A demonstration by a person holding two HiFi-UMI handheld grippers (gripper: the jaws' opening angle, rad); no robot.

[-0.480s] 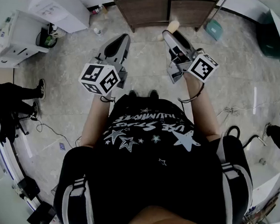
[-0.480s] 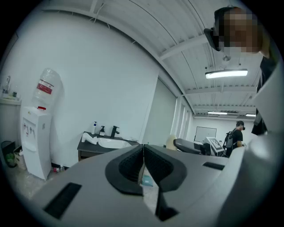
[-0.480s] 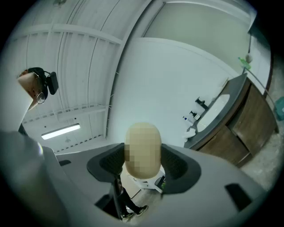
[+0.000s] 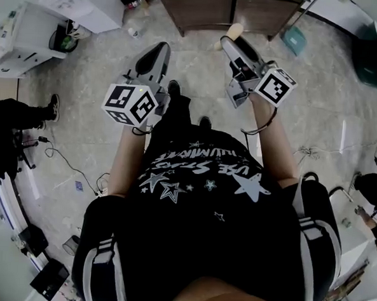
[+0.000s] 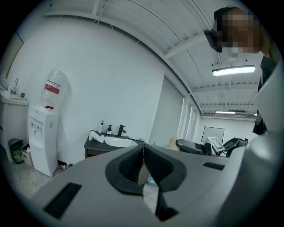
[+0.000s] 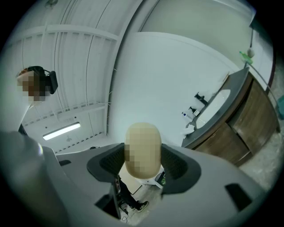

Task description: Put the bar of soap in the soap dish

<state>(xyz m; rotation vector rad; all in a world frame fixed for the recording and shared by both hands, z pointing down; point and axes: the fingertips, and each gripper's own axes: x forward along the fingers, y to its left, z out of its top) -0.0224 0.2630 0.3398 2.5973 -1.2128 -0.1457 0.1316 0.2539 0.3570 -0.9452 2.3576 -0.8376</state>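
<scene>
A beige oval bar of soap [image 6: 143, 150] sits between the dark pads of my right gripper [image 6: 143, 165], which is shut on it. In the head view the soap [image 4: 233, 30] sticks out past the right gripper [image 4: 229, 43], held out in front of the person's chest. My left gripper [image 4: 158, 50] is held beside it, and its pads [image 5: 133, 162] meet with nothing between them. A dark vanity top with a white basin [image 5: 116, 142] and a black tap stands ahead. I cannot make out a soap dish in any view.
The wooden vanity cabinet [image 4: 210, 11] stands just ahead on the stone floor. A water dispenser [image 5: 42, 133] is left of it, and white cabinets [image 4: 83, 3] are at the far left. A teal dustpan [image 4: 294, 38] lies right of the vanity. Another person's legs [image 4: 11, 136] are at the left.
The person has stepped forward, one shoe now ahead of the other, and the vanity has come nearer. Both grippers keep their pose, and the soap stays in the right one.
</scene>
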